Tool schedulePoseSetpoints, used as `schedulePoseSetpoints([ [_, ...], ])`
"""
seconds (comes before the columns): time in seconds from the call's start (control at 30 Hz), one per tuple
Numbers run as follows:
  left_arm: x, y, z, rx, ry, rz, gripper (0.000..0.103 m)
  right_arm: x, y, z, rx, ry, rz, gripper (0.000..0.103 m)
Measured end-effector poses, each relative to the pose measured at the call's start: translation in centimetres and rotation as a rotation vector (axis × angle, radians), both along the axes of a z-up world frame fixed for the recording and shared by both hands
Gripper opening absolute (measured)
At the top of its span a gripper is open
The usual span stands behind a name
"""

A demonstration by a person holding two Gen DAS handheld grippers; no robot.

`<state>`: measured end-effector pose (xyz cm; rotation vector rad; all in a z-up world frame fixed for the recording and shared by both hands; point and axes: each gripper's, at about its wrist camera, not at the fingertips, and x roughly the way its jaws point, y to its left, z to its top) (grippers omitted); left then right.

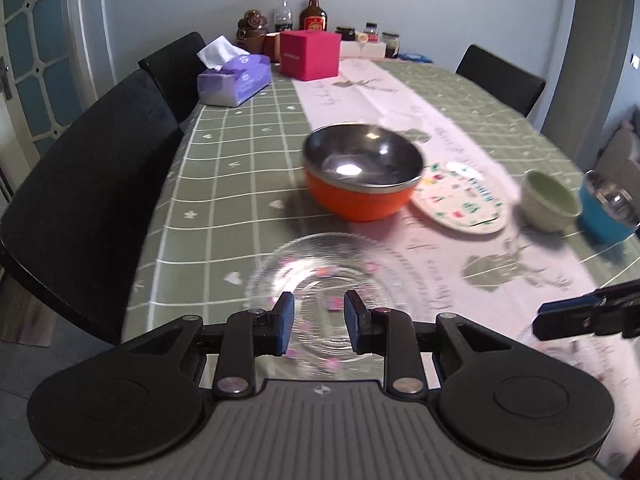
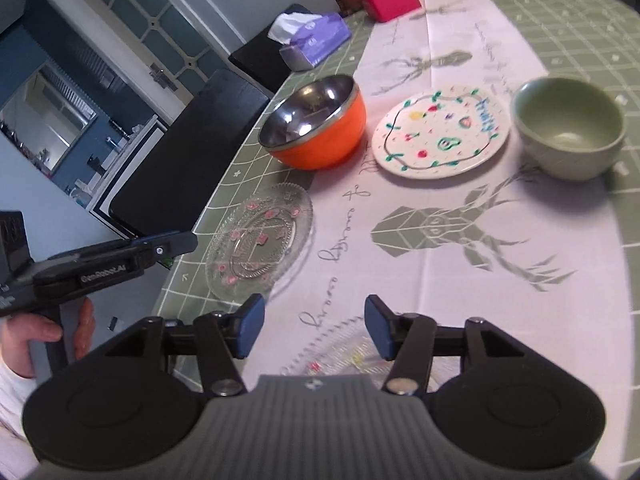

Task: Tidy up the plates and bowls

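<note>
The left gripper point(image 1: 319, 322) hangs above a glass plate point(image 1: 320, 276) at the near left of the table point(image 1: 224, 168), jaws narrowly apart with nothing between them; the right gripper point(image 2: 314, 326) stands wider, empty, over a second glass plate point(image 2: 340, 354) at the near edge, partly hidden under it; farther off sit an orange bowl point(image 2: 320, 124), a painted plate point(image 2: 440, 132) and a green bowl point(image 2: 570, 128), each apart from the others. The glass looks thin, stiff, slick and breakable, so I would pinch its ribbed rim, not the centre; the steel-lined bowl seems light and tough, best taken by its lip; the green one is likely heavier.
</note>
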<state>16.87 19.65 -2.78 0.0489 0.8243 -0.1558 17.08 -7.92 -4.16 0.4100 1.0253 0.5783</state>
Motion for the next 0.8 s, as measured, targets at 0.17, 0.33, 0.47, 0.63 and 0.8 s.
schedulePoseSetpoints([
  [0.17, 1.8, 3.6, -1.5, -0.059, 0.048, 0.062, 0.031, 2.0, 2.8, -1.3, -0.017, 0.023, -0.013, 0.052],
  [0.33, 2.8, 5.4, -2.8, -0.077, 0.089, 0.095, 0.031, 3.7, 4.9, -2.5, -0.03, 0.041, -0.01, 0.048],
  [0.47, 3.0, 5.7, -3.6, -0.103, 0.102, 0.095, 0.031, 4.9, 5.7, -3.4, -0.027, 0.062, -0.029, 0.041],
  [0.63, 3.7, 6.5, -4.4, -0.171, 0.108, 0.12, 0.031, 5.8, 6.1, -3.7, -0.018, 0.056, -0.043, 0.038],
  [0.8, 4.1, 6.0, -4.5, -0.16, 0.116, 0.103, 0.031, 6.3, 5.8, -4.0, -0.01, 0.059, -0.045, 0.03],
])
